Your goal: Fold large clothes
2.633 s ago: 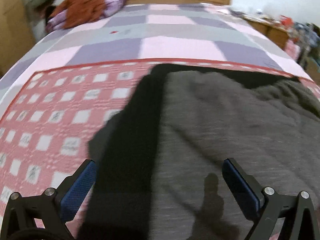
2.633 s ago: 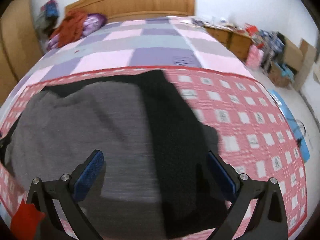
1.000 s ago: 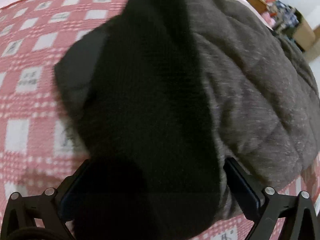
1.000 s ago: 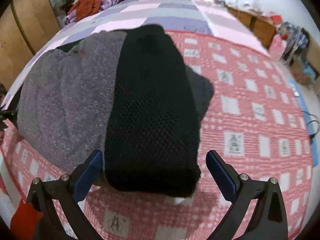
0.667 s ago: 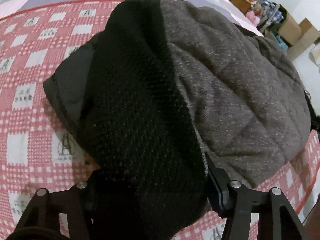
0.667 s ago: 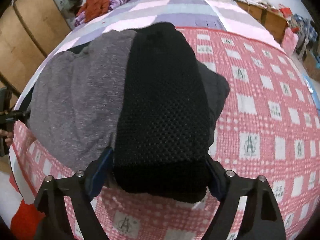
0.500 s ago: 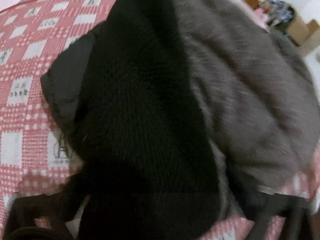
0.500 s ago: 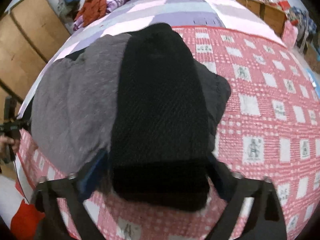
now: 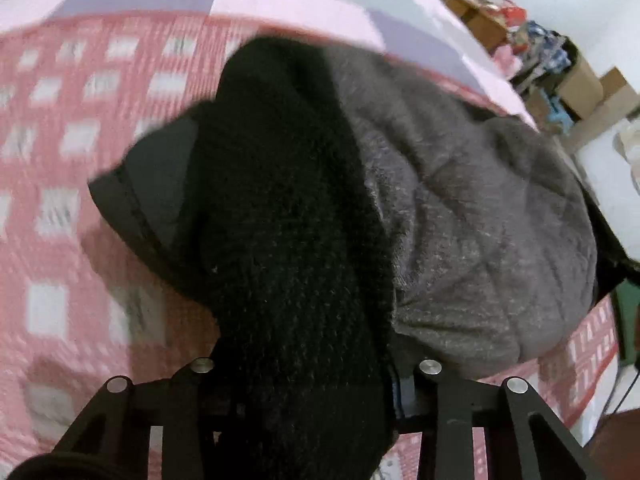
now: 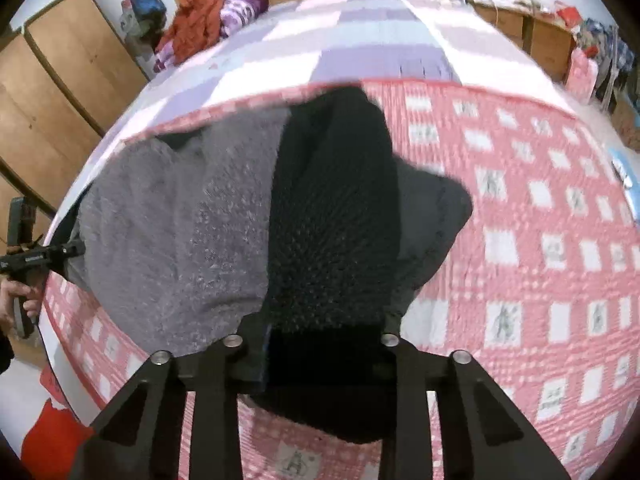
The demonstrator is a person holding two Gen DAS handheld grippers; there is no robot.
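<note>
A large grey quilted jacket (image 9: 472, 216) lies on the pink checked blanket (image 9: 60, 184); it also shows in the right wrist view (image 10: 172, 240). Its black knitted cuffs run toward each camera. My left gripper (image 9: 308, 380) is shut on the black knit cuff (image 9: 288, 216) at its near end. My right gripper (image 10: 320, 344) is shut on the other black knit cuff (image 10: 332, 216). The left gripper's body (image 10: 36, 258), held by a hand, shows at the jacket's far corner in the right wrist view.
The blanket (image 10: 540, 240) covers a bed with a purple and pink checked sheet (image 10: 360, 52). A heap of orange and purple clothes (image 10: 200, 28) lies by the headboard. Wooden wardrobes (image 10: 52, 92) stand left; cluttered cabinets (image 10: 540, 36) and boxes (image 9: 580, 84) stand right.
Both grippers were open above the jacket and came down over its black cuffs. Within the last second both closed onto the cuffs, and the views have drawn back a little.
</note>
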